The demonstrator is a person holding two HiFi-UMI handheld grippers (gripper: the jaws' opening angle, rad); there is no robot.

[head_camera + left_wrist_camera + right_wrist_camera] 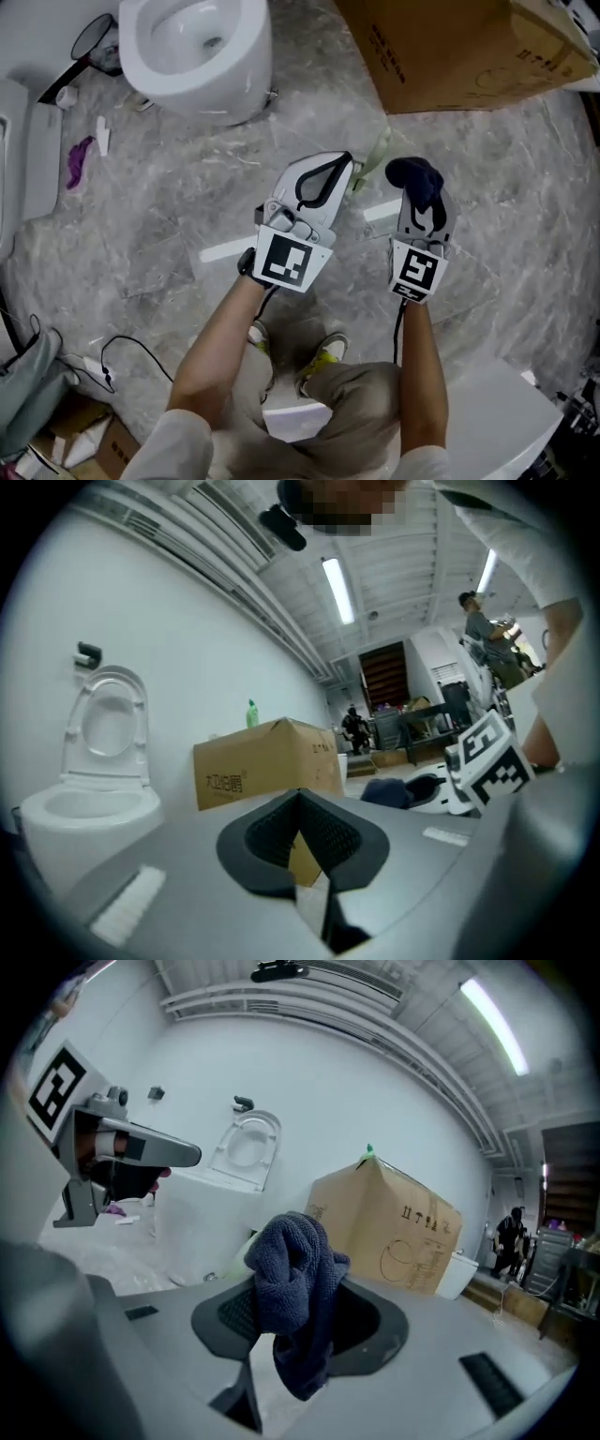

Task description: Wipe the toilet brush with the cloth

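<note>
Grey marbled floor [141,234], bearing: 1 white toilet [202,56], 1 cardboard box [450,47], 1 purple scrap [78,161].

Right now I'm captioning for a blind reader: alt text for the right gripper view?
The right tool is shut on a bunched dark blue cloth. Behind stand a white toilet, lid up, and a cardboard box; the left tool shows upper left.
</note>
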